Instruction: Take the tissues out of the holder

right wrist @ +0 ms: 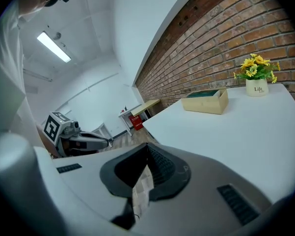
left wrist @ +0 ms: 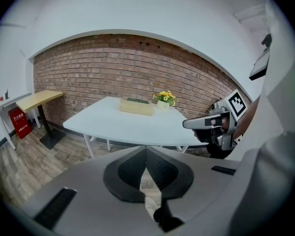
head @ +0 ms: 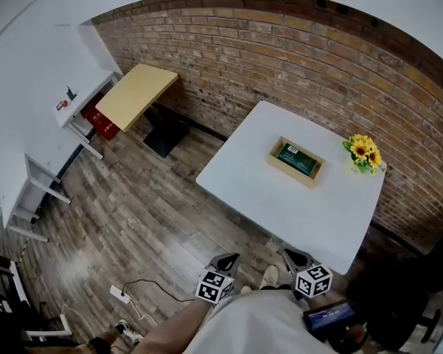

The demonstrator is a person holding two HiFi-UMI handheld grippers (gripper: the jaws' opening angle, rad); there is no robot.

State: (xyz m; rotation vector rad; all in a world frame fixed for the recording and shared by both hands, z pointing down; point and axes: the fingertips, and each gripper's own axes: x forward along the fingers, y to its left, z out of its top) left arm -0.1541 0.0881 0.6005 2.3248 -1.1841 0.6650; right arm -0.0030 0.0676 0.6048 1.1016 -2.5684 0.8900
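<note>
A wooden holder (head: 296, 161) with a green tissue pack (head: 294, 155) inside sits on the white table (head: 280, 198), toward its far side. The holder (left wrist: 136, 106) also shows in the left gripper view, and again as a holder (right wrist: 206, 102) in the right gripper view. My left gripper (head: 227, 259) and right gripper (head: 295, 257) hover side by side off the table's near edge, well short of the holder. The left gripper (left wrist: 146, 150) has its jaws together with nothing between them. The right gripper (right wrist: 147, 149) looks the same, closed and empty.
A small pot of yellow flowers (head: 364, 154) stands at the table's far right corner, beside the brick wall (head: 280, 50). A light wooden desk (head: 136, 94) and a red box (head: 99, 120) are at the far left. A power strip (head: 120, 294) with its cable lies on the floor.
</note>
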